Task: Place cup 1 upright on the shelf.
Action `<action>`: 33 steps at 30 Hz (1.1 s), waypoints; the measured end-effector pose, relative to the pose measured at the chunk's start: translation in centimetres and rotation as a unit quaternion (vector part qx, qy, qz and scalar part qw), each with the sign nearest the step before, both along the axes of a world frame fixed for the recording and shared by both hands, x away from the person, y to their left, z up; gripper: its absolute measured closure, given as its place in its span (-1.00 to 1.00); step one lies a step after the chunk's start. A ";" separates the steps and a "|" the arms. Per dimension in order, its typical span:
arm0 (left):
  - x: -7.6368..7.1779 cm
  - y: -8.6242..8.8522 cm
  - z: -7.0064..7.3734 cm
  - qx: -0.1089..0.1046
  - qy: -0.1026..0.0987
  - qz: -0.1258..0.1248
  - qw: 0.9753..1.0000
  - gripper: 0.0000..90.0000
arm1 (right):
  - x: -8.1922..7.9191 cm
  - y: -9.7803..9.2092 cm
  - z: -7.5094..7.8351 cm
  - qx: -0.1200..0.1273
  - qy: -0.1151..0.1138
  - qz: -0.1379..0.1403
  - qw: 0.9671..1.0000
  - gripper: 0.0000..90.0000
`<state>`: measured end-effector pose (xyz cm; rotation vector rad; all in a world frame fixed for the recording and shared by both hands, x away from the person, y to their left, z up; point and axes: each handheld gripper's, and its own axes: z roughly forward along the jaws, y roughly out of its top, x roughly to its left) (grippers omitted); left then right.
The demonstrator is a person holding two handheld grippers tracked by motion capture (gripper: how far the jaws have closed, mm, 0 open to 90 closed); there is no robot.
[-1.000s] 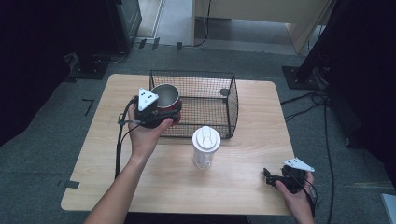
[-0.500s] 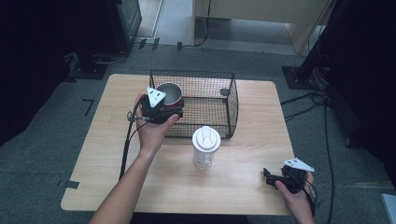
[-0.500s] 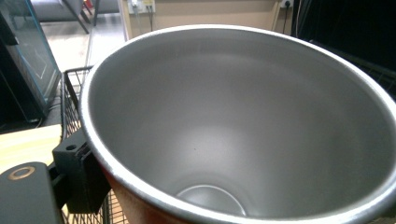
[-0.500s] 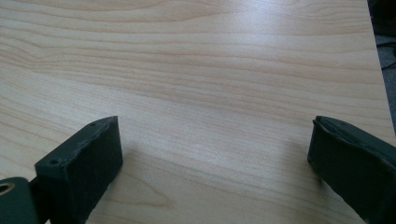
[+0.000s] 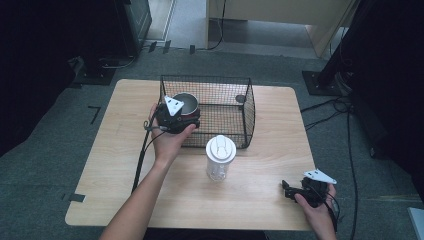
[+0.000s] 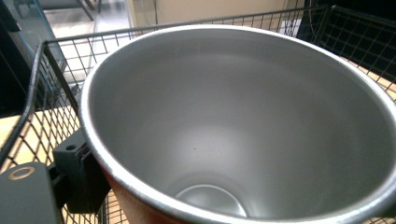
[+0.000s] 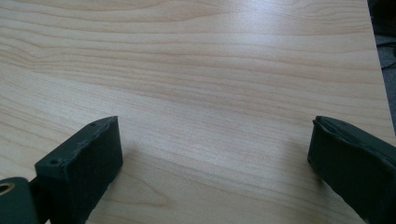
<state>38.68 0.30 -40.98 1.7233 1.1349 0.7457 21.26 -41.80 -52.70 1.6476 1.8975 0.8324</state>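
A red cup (image 5: 187,103) with a bare steel inside is held upright in the left part of the black wire basket (image 5: 248,116). My left gripper (image 5: 183,113) is shut on the cup from the near side. In the left gripper view the cup's steel inside (image 6: 233,116) is close in front, one black finger (image 6: 77,172) presses its left wall, and the basket's wires (image 6: 46,84) run behind. Whether the cup rests on the basket floor is hidden. My right gripper (image 5: 288,190) lies near the table's front right, open over bare wood (image 7: 215,158).
A clear bottle with a white lid (image 5: 220,156) stands just in front of the basket, between the two hands. A small dark round object (image 5: 240,98) lies at the basket's back right. The left gripper's cable (image 5: 141,155) trails over the table's front left.
My left gripper has carried the red cup to the right, from beside the basket's left wall to inside its left part. The right gripper has stayed put.
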 end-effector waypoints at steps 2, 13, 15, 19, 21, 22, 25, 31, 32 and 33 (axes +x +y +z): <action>0.1 0.0 -0.1 0.004 0.001 0.001 1.000 -0.84 | 0.0 0.0 0.0 0.000 0.000 0.000 1.000 -0.94; 0.8 -0.6 -1.2 0.015 0.020 0.000 1.000 -0.84 | 0.0 0.0 0.0 0.000 0.000 0.000 1.000 -0.94; 0.8 -0.6 -1.4 0.018 0.022 -0.001 1.000 -0.84 | 0.0 0.0 0.0 0.000 0.000 0.000 1.000 -0.94; 0.9 -0.7 -1.6 0.024 0.026 -0.001 0.999 -0.84 | 0.0 0.0 0.0 0.000 0.000 0.000 1.000 -0.94; 0.9 -0.8 -1.7 0.023 0.028 0.000 0.999 -0.84 | 0.0 0.0 0.0 0.000 0.000 0.000 1.000 -0.94; 1.0 -0.8 -1.7 0.024 0.029 0.000 0.999 -0.84 | 0.0 0.0 0.0 0.000 0.000 0.000 1.000 -0.94; 1.0 -0.8 -1.8 0.027 0.031 0.001 0.999 -0.84 | 0.0 0.0 0.0 0.000 0.000 0.000 1.000 -0.94; 1.1 -1.0 -2.4 0.034 0.043 0.000 0.998 -0.84 | 0.0 0.0 0.0 0.000 0.000 0.000 1.000 -0.94; 1.1 -1.0 -2.4 0.034 0.043 0.000 0.998 -0.84 | 0.0 0.0 0.0 0.000 0.000 0.000 1.000 -0.94; 1.0 -1.1 -2.4 0.034 0.043 0.000 0.998 -0.84 | 0.0 0.0 0.0 0.000 0.000 0.000 1.000 -0.94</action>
